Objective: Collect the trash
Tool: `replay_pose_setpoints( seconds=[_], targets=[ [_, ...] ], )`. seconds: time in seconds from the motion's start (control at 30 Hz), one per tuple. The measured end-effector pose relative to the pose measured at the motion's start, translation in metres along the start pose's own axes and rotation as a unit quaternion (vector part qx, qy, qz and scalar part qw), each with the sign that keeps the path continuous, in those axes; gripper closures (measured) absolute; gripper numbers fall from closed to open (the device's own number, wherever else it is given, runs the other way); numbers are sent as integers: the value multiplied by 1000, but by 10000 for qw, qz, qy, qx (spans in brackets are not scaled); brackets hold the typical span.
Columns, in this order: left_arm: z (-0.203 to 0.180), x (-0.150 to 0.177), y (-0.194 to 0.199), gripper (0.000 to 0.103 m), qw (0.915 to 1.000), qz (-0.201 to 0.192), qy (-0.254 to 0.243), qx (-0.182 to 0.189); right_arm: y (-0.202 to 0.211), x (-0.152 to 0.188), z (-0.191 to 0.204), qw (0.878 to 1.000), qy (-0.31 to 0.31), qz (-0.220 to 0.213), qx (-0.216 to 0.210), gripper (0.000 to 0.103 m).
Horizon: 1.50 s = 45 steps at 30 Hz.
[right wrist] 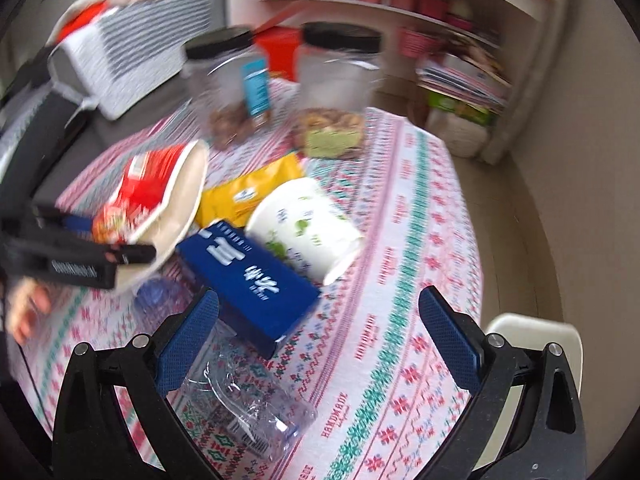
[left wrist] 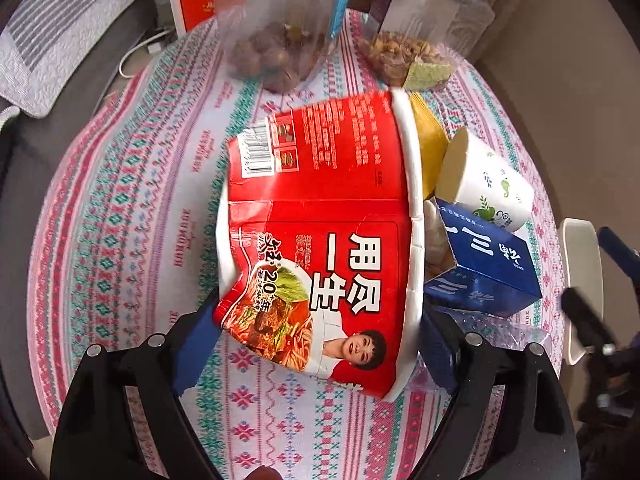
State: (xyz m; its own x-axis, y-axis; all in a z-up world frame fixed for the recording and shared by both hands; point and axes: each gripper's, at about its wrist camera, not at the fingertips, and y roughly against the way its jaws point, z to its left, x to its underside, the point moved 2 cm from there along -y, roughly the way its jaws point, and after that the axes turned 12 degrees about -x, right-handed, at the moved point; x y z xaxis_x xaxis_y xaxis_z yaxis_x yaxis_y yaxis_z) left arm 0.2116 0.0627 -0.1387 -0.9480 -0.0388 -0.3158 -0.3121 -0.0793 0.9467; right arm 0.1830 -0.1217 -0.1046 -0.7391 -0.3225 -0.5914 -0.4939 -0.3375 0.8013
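Two grippers: both wide open, holding nothing
Left gripper (left wrist: 320, 340): red noodle bowl (left wrist: 320, 232) lies between its fingers
Right gripper (right wrist: 320, 336): over crushed clear bottle (right wrist: 248, 392), beside blue box (right wrist: 248, 284)
Table (right wrist: 420, 240): trash on top, white cup (right wrist: 308, 228) tipped over

Cluttered shelves (right wrist: 420, 12) (blurred) behind a round table (right wrist: 420, 208); beige floor (right wrist: 560, 200).
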Motion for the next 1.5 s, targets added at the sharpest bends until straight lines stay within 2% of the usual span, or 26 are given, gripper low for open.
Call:
replay_pose_setpoints(
  seconds=[0.23,0.37,0.53,0.57,0.63,0.7,0.8,0.93,1.07,1.13,1.2,1.23,1.3,1.4,1.5],
  targets=[
    [32,-1,38,21,9983,-399,416,106,-26,-4,21,9983,390,324,-286,7],
    [46,0,52,25,9968,-495,588,233,-44,-5,30,9969,564,515,-193,7],
    [51,6,59,25,9971,-591,468,130,-64,-6,39,9952,693,684,-122,8],
    [53,7,58,25,9971,-585,474,119,-67,-6,41,9947,720,723,-125,11],
    [57,9,59,25,9969,-592,507,95,-75,-5,43,9934,745,861,-143,30],
    [63,9,61,26,9965,-616,565,85,-76,-5,45,9934,748,851,-169,35],
    [70,8,63,26,9957,-648,656,66,-70,-7,46,9943,572,794,-432,43],
    [73,8,66,26,9950,-701,710,29,-55,-13,47,9932,295,614,-948,45],
    [75,9,73,26,9938,-797,775,-15,-36,-25,55,9922,166,479,-1139,47],
    [77,8,79,26,9930,-833,837,11,-17,-39,60,9924,129,251,-1197,48],
    [79,9,85,26,9922,-887,879,13,-12,-38,59,9904,-88,480,-1293,49],
    [80,10,86,26,9921,-894,875,10,-16,-28,60,9877,-140,816,-1328,49],
    [80,13,88,26,9924,-894,847,6,-19,-11,64,9868,24,1151,-1139,49],
    [78,15,91,26,9926,-916,791,-27,-2,-2,63,9864,40,1092,-1227,49],
    [75,16,92,26,9927,-897,803,0,21,-5,52,9853,-312,811,-1471,49]
  ],
)
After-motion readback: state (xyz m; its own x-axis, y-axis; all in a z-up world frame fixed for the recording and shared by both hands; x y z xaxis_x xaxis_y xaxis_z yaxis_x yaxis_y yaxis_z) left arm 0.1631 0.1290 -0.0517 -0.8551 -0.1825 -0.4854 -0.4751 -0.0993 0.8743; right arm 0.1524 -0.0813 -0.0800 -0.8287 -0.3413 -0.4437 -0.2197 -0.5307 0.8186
